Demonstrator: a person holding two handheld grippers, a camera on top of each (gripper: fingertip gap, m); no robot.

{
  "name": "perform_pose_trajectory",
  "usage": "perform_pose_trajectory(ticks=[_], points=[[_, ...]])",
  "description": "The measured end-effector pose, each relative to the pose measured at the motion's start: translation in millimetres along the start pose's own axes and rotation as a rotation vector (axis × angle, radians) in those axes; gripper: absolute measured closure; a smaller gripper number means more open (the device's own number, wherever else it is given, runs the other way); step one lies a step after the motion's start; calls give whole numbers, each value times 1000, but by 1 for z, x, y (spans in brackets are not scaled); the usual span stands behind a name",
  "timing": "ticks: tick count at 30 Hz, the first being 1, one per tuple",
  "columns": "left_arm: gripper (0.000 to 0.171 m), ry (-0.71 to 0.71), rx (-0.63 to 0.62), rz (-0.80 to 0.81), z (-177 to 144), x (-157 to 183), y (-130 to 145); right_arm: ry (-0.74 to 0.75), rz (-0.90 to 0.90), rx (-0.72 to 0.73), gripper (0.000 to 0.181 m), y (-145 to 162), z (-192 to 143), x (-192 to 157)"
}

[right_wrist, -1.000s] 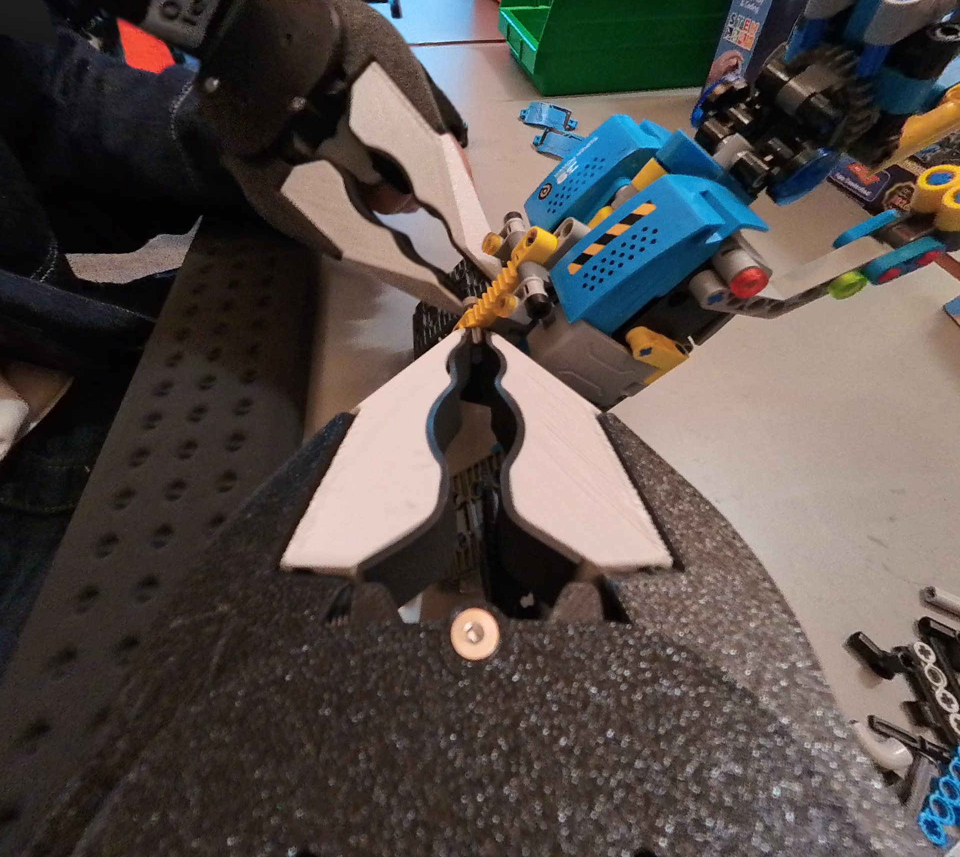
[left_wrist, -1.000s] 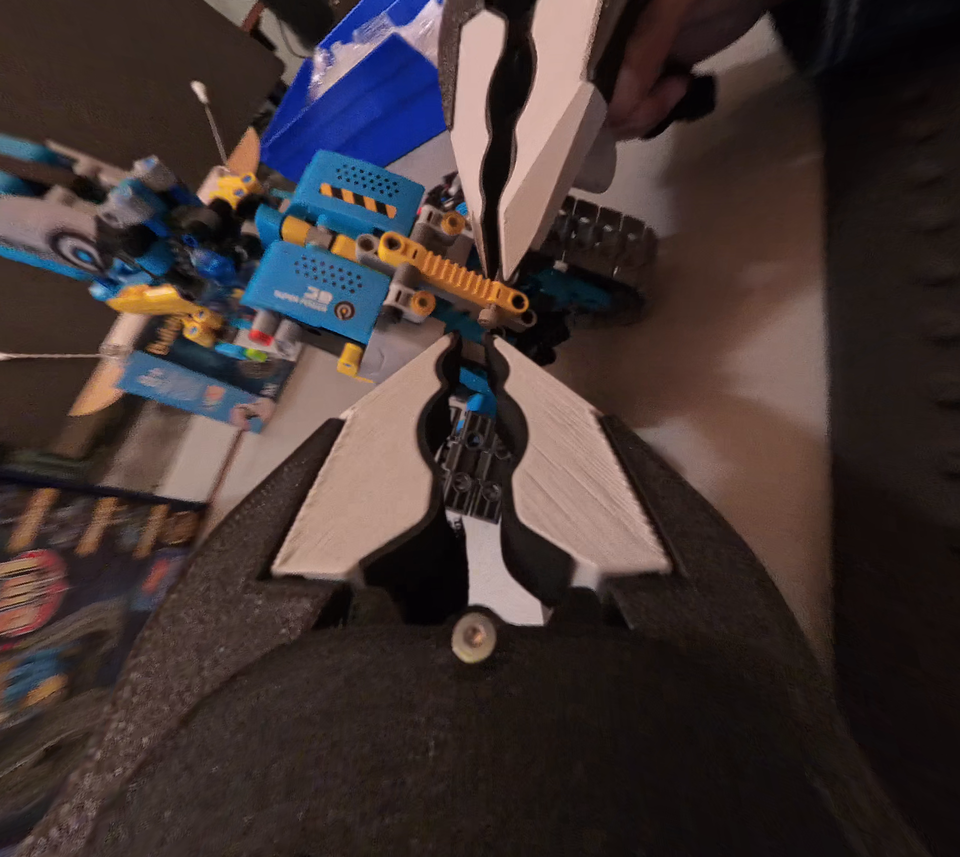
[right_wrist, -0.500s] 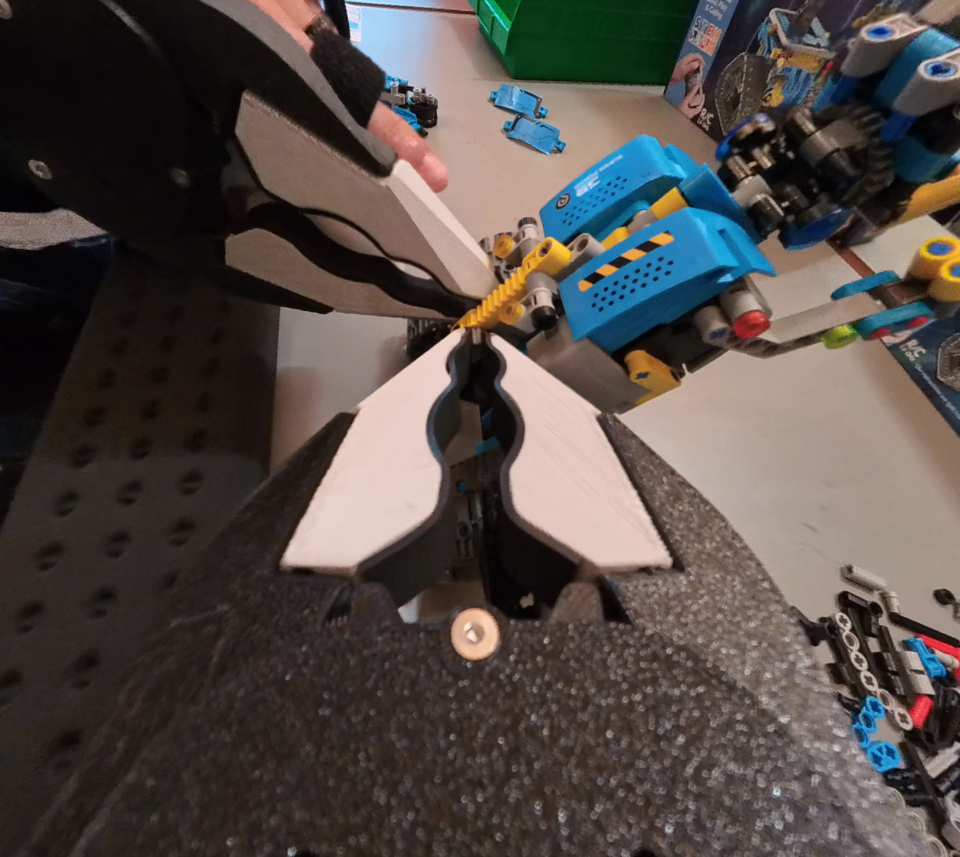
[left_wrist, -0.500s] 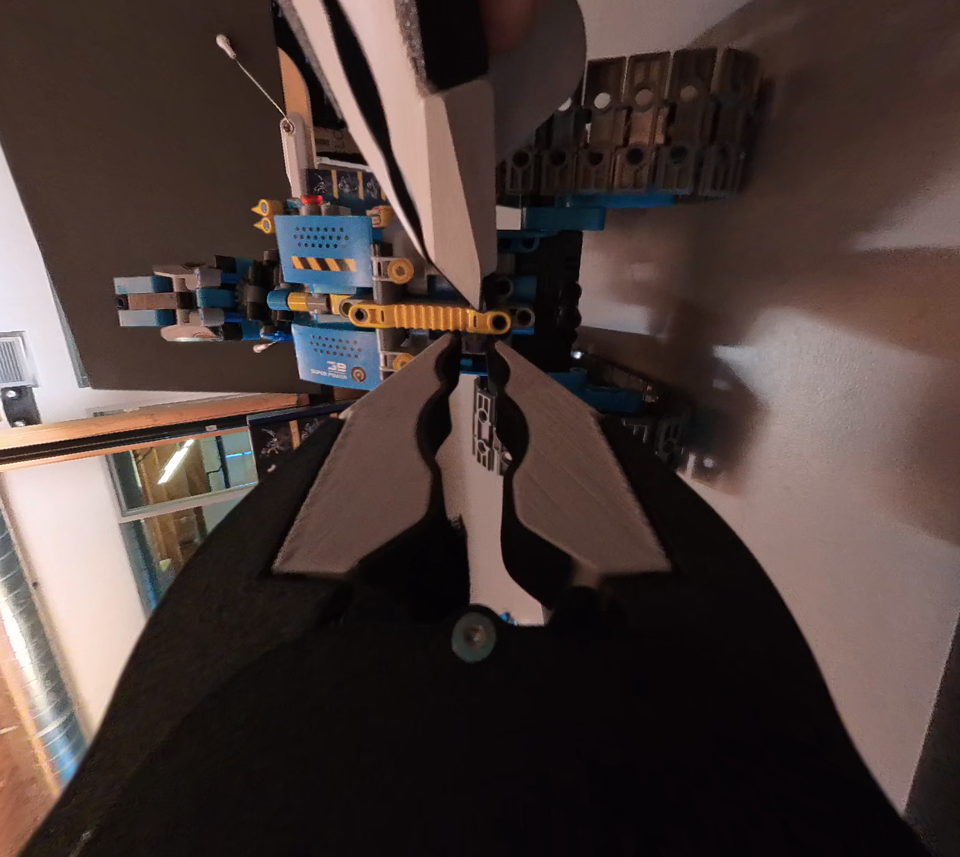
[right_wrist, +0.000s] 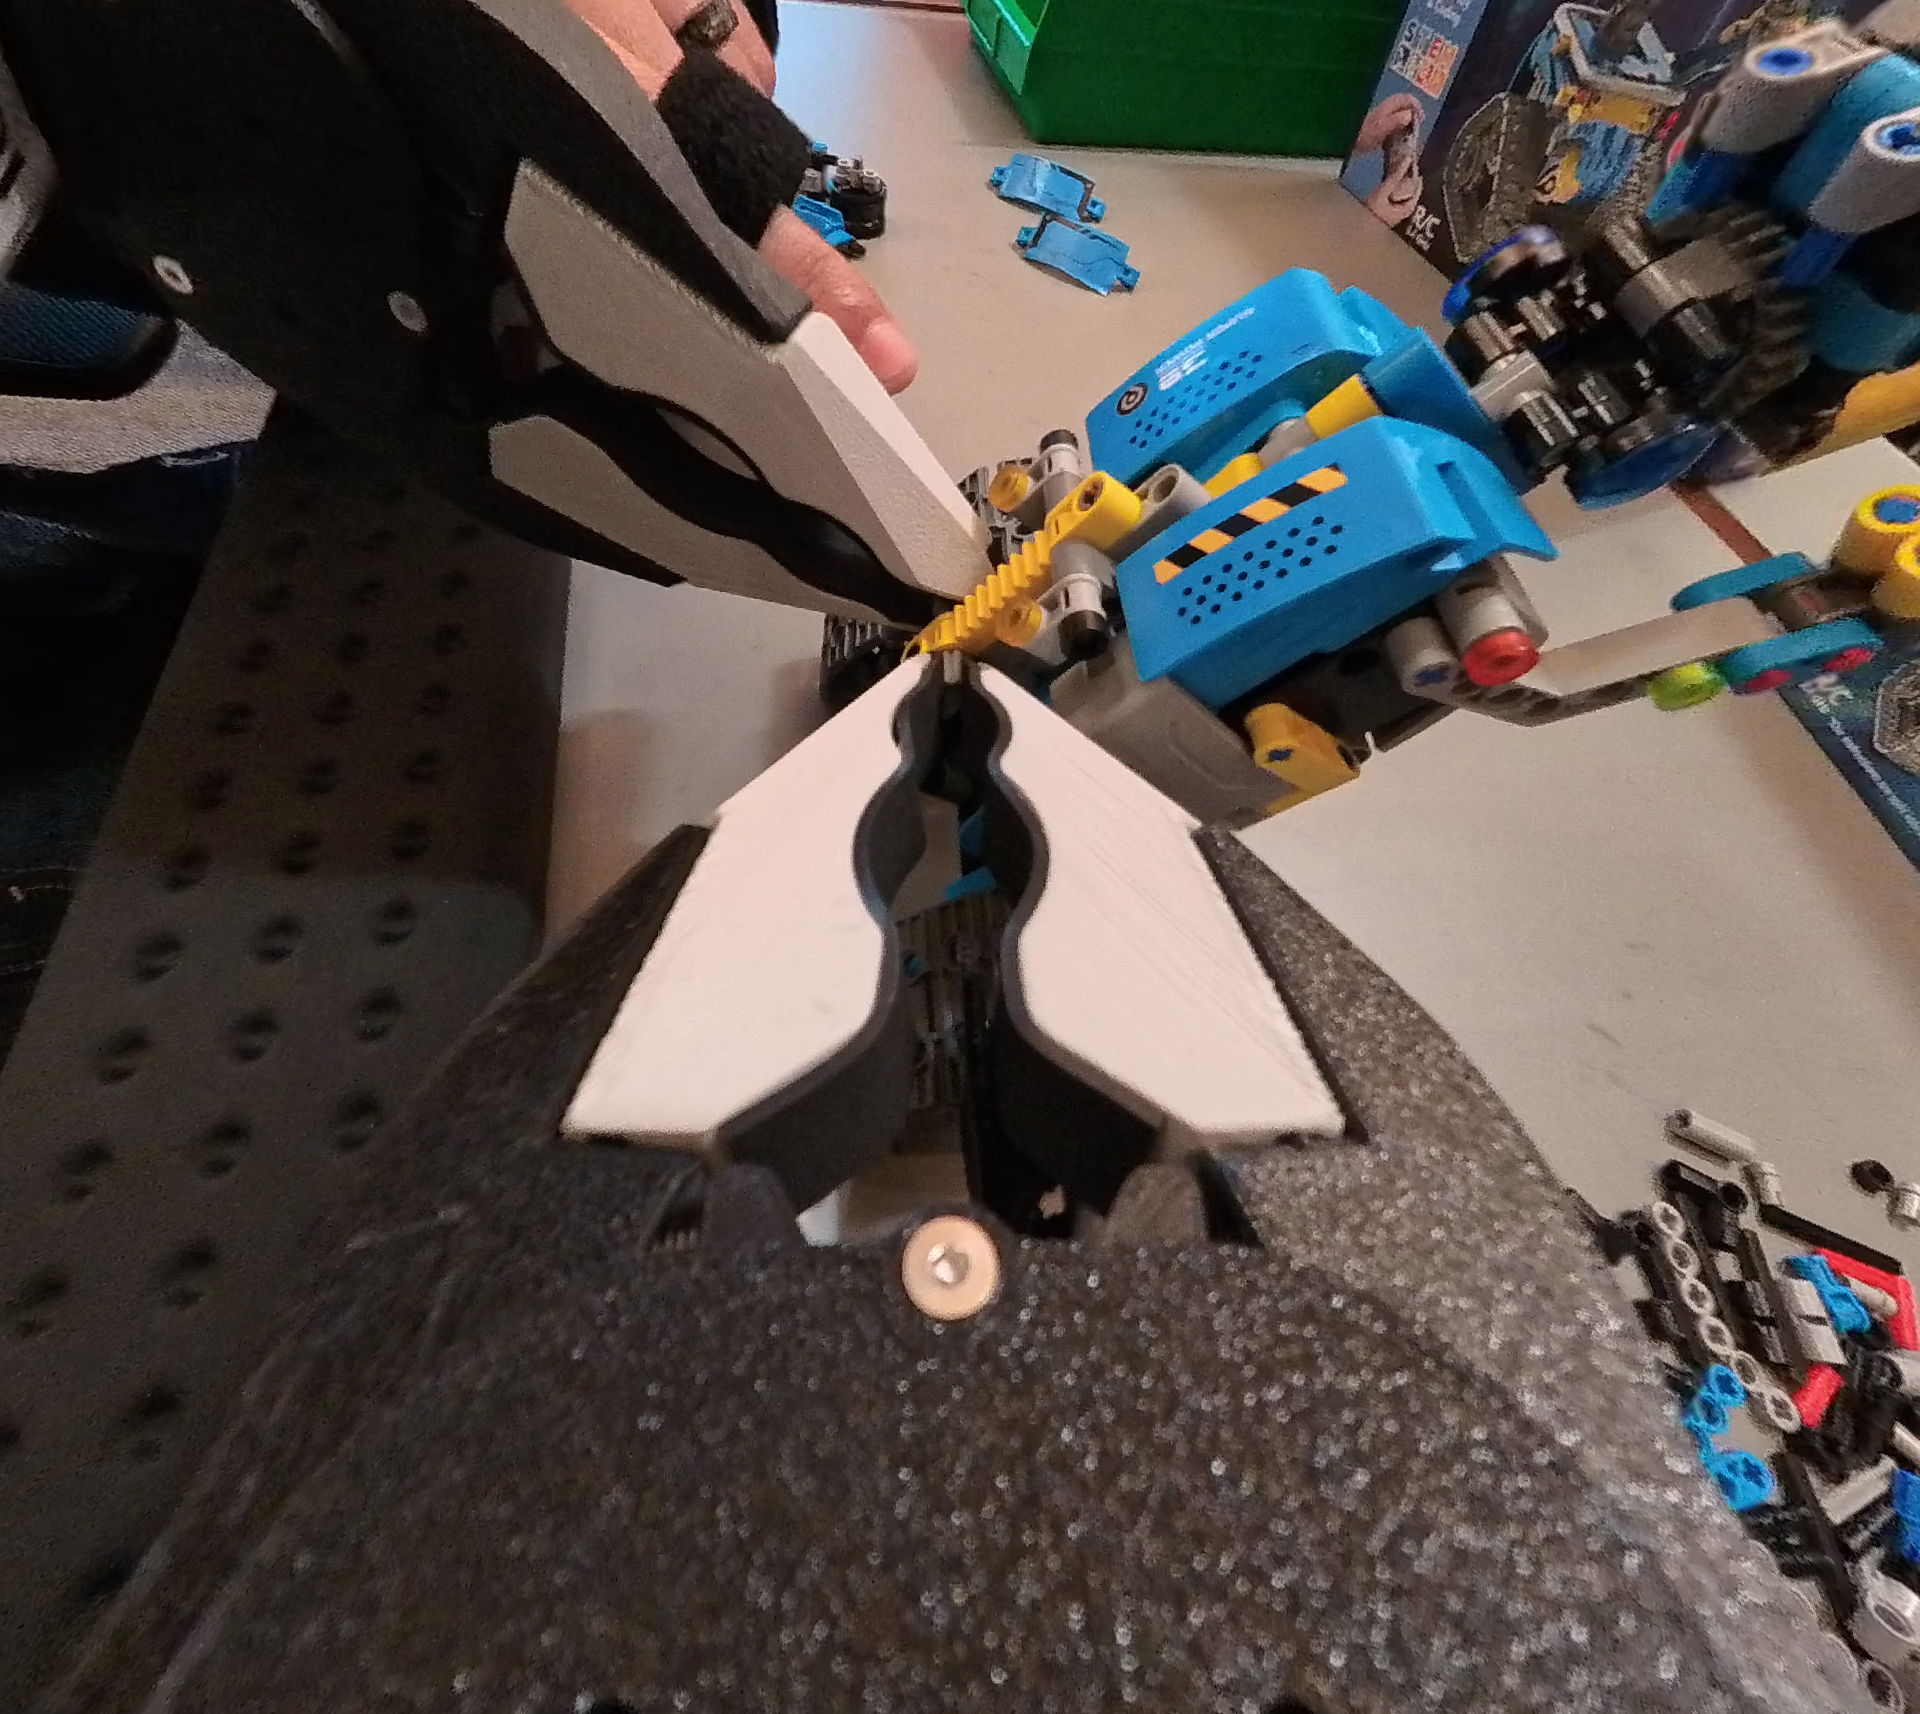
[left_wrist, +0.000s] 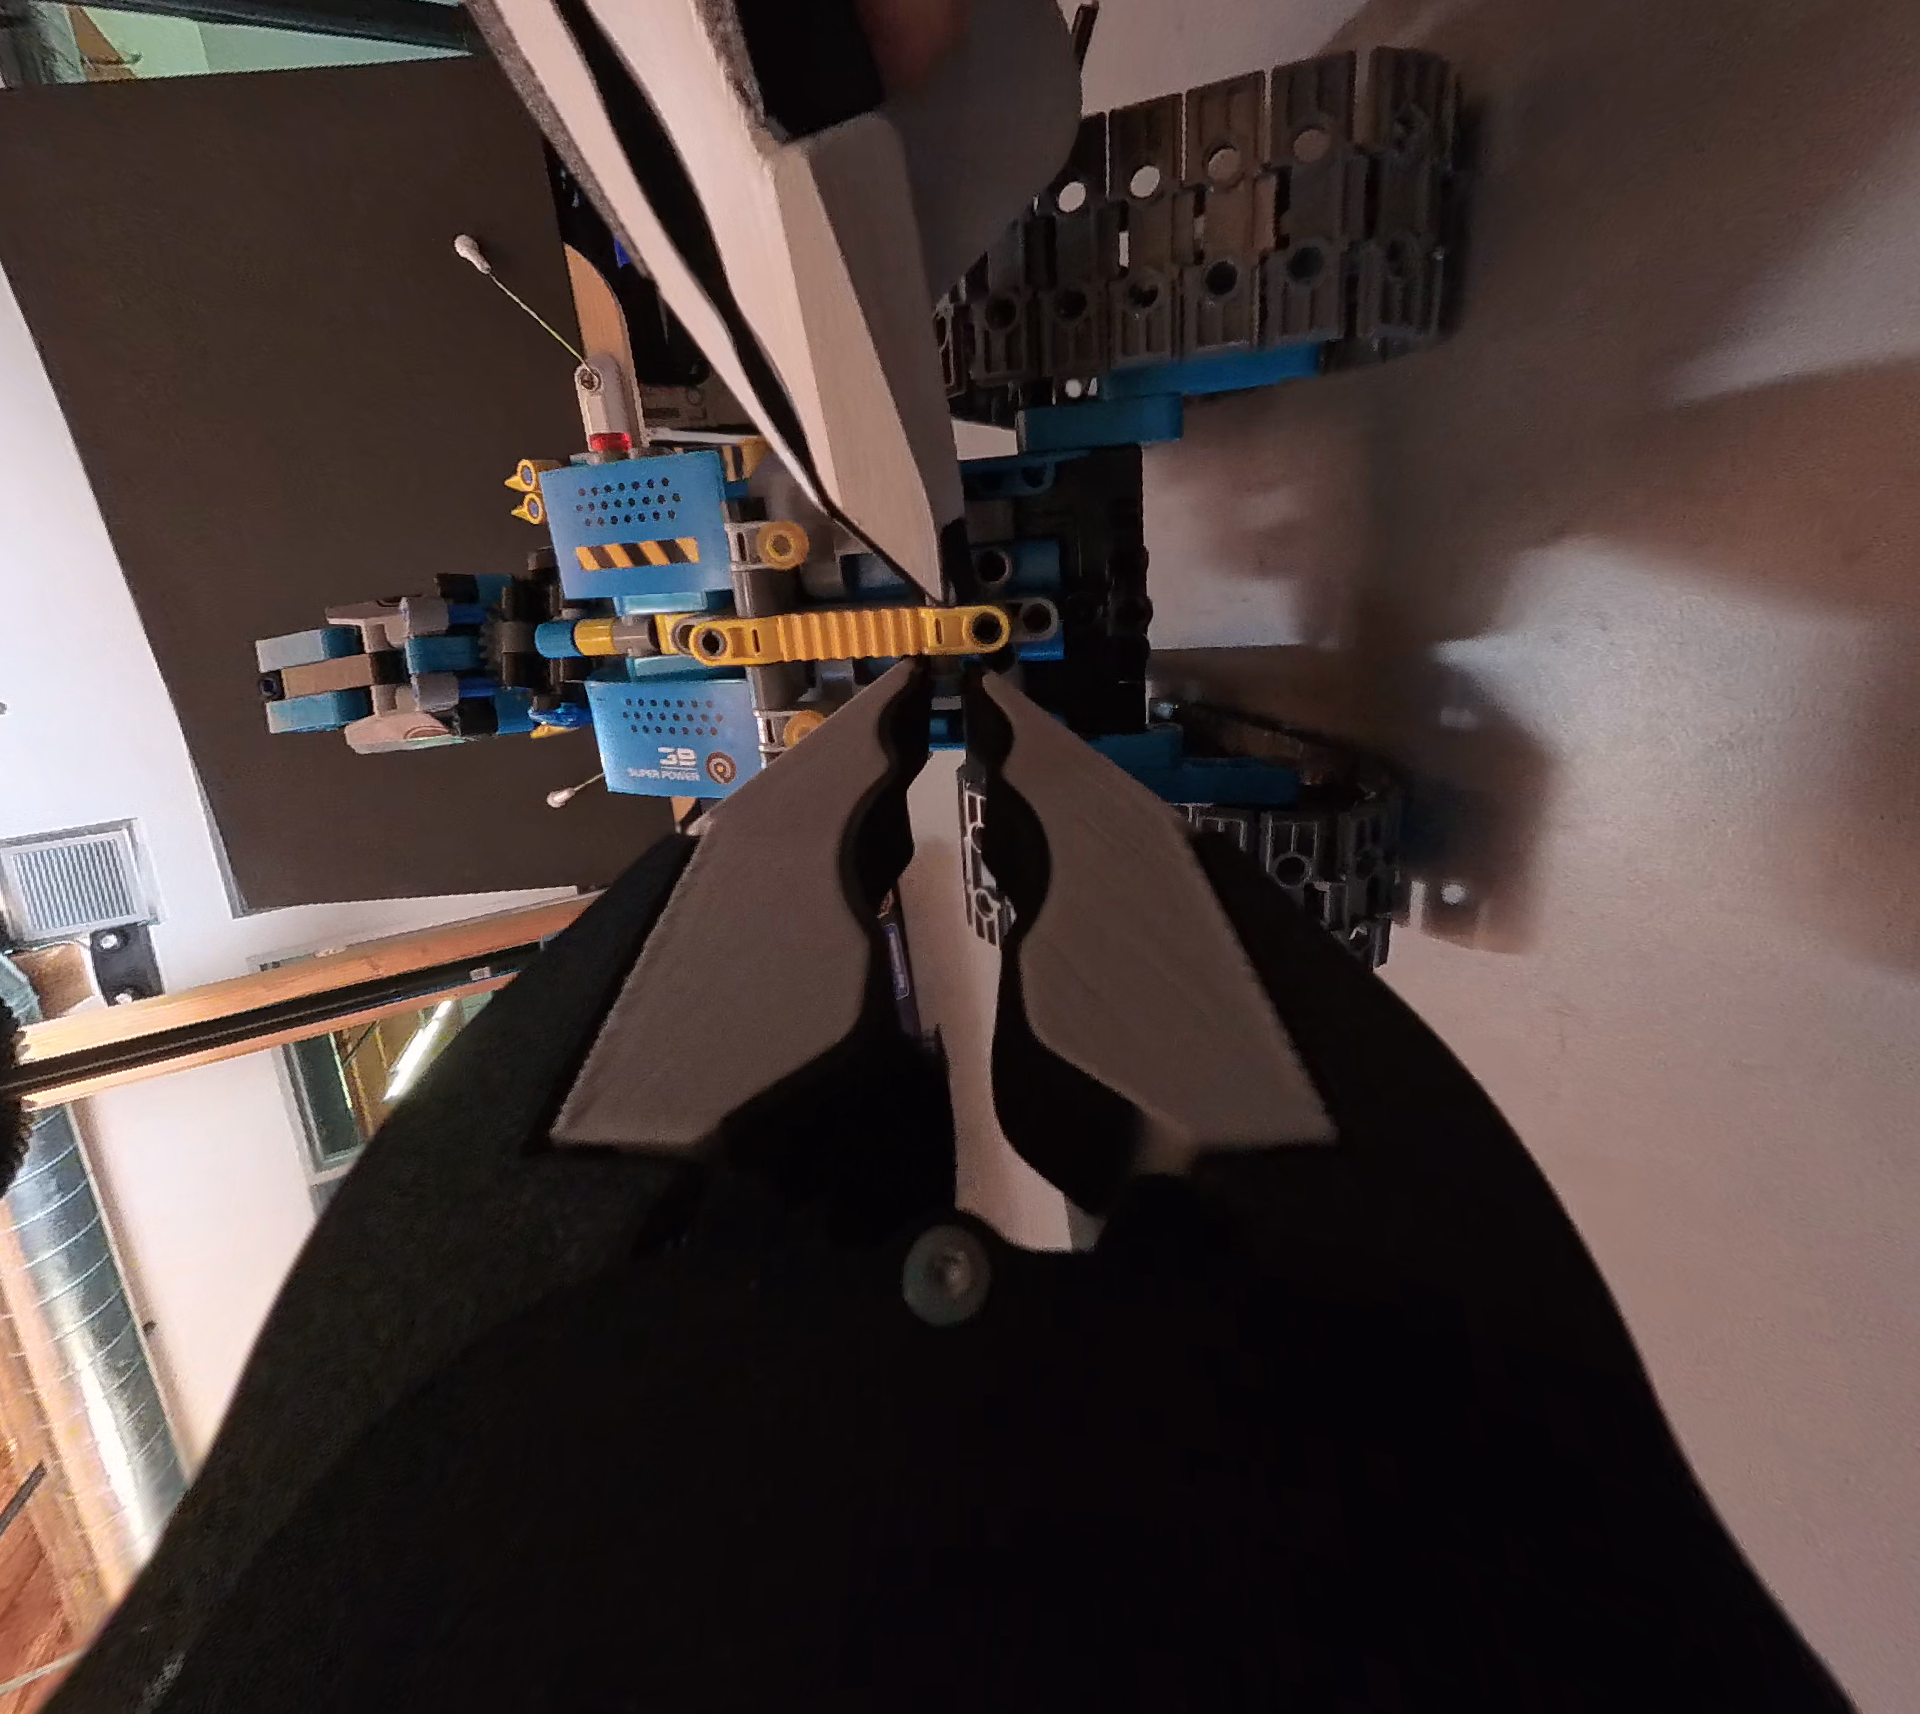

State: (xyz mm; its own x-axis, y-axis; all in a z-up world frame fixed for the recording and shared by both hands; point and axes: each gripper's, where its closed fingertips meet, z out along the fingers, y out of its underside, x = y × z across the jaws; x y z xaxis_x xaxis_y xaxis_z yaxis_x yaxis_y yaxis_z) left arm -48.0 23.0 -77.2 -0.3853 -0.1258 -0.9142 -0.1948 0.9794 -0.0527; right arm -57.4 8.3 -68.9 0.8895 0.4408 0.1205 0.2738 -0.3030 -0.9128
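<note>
1. Your landmark is the yellow toothed rack (left_wrist: pixel 844 634) on the back of the blue tracked toy robot (right_wrist: pixel 1288 542), which stands on the pale table (right_wrist: pixel 1558 937). Both tools meet at the rack's track-side end.
2. Your left gripper (left_wrist: pixel 940 677) comes at that end from one side, fingers nearly together, tips against the rack; whether they truly pinch it cannot be told.
3. Your right gripper (right_wrist: pixel 948 665) meets the same end from the opposite side, fingers close together, tips touching the rack; again the grip is unclear.
4. Keep both tips square to the rack, and press gently, since the model looks easy to tip.
5. Loose pieces (right_wrist: pixel 1787 1332) lie well away from the rack; keep your wrists clear of them.
</note>
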Motion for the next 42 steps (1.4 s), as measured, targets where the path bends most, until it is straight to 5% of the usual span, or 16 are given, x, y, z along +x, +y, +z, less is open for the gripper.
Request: perform_pose_trajectory(ticks=[8, 14, 19, 23, 26, 42], points=[[167, 33, -59, -12, -4, 6, 27, 6, 39, 4, 181, 3, -7, 7], [167, 11, 44, -148, -13, 12, 17, -8, 58, 15, 180, 2, -5, 5], [167, -51, 287, -509, -28, -8, 4, 32, 55, 58, 178, -1, -7, 8], [167, -158, 486, -664, -49, -31, -3, -33, 191, 232, 170, -32, -22, 0], [166, -250, 444, -576, -52, -33, 1, -62, 314, 253, 157, -49, -9, -14], [167, -413, 253, -328, -52, -28, 8, 63, 288, 170, 171, -55, 23, -21]])
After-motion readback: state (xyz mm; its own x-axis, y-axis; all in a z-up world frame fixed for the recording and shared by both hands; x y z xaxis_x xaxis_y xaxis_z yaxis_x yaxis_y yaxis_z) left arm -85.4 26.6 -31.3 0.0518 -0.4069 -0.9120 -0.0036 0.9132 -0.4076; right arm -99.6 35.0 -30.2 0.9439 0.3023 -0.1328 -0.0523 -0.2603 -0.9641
